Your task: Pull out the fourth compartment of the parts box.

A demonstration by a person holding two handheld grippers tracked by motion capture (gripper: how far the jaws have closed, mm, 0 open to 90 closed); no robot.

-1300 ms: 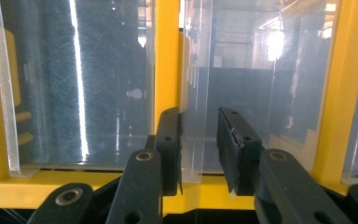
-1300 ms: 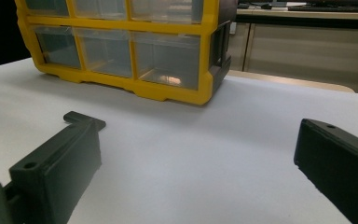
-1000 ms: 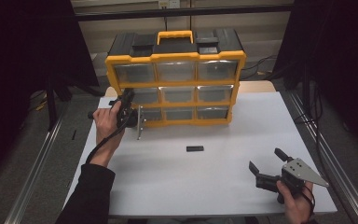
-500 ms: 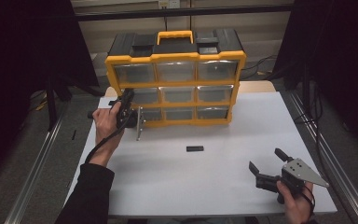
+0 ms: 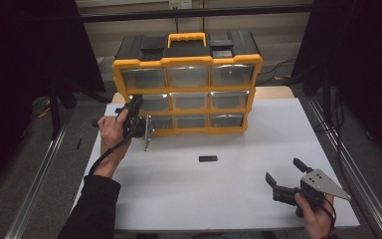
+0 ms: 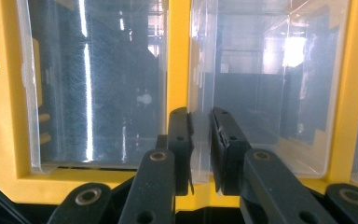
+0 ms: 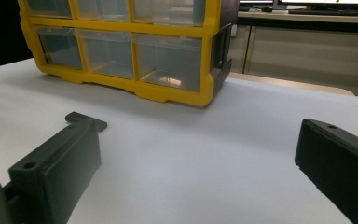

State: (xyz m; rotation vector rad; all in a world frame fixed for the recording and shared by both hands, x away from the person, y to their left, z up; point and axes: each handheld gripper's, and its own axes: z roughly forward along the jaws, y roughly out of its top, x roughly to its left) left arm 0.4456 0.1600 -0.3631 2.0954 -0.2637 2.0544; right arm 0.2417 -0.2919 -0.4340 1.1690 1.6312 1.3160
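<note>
The left hand-held gripper [image 5: 138,121] is at the left end of the yellow organizer [image 5: 186,64], which stands at the back of the white tabletop [image 5: 229,199]. In the left gripper view its jaws are drawn narrow on the thin clear front lip of a drawer [image 6: 200,154] in the organizer's left column, the pads [image 6: 179,140] pressing on it from both sides; from above it looks like the middle or bottom row, though which one I cannot tell for sure. The drawer is light, clear, stiff plastic, smooth enough to slip and thin enough to crack if squeezed or twisted, so the lip is the right place to hold it, and a straight, level pull toward the person should serve best. The organizer itself looks light enough to slide forward with the pull. There is open tabletop in front of it, apart from a small black piece [image 5: 208,159] lying near the middle. The right hand-held gripper [image 5: 284,177] rests near the front right corner, jaws wide and empty, well apart from everything, and close to the tabletop's front edge.
</note>
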